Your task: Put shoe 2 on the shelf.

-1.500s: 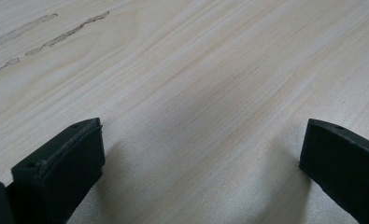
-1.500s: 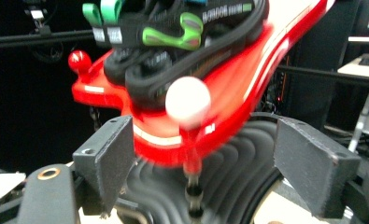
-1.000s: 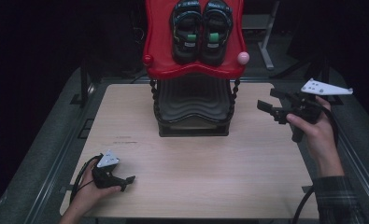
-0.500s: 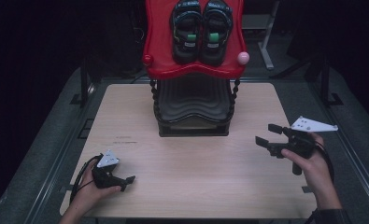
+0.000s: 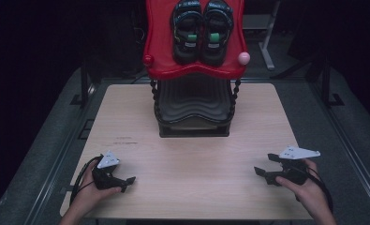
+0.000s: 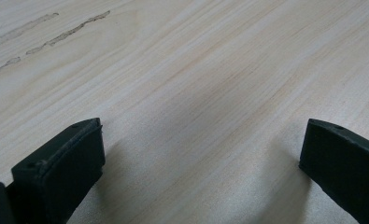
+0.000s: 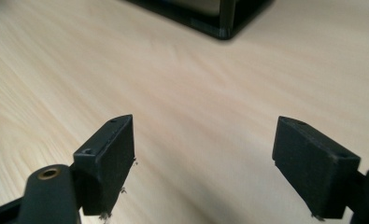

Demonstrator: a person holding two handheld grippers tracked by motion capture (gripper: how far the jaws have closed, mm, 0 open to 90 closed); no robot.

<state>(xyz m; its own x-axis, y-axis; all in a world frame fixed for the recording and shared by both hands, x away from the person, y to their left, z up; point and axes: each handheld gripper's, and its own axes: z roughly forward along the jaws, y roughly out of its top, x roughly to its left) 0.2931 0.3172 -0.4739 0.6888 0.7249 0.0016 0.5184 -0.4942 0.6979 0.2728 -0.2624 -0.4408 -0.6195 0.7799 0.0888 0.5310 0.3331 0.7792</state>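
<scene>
A pair of black sandals (image 5: pixel 203 29) with green strap tabs lies on the red top shelf (image 5: pixel 159 51) of a small black rack (image 5: pixel 194 115) at the table's far middle. My left gripper (image 5: pixel 129 180) rests low at the front left of the wooden table (image 5: pixel 182 159), held by a hand, jaws open and empty. In the left gripper view its jaws stand wide apart over bare wood (image 6: pixel 196 93). My right gripper (image 5: pixel 262 166) is low at the front right, open, nothing between its fingers (image 7: pixel 109 158). The rack's black base corner (image 7: pixel 219 18) lies ahead of it.
A red knob (image 5: pixel 148 60) and a pink knob (image 5: pixel 243 58) stick out from the shelf's front corners. Grey floor and metal rails run along both table sides. Faint scuff marks (image 5: pixel 124 139) mark the wood left of the rack.
My right gripper has come down and toward the front edge, from beside the rack's right to low over the table. The left gripper has stayed put.
</scene>
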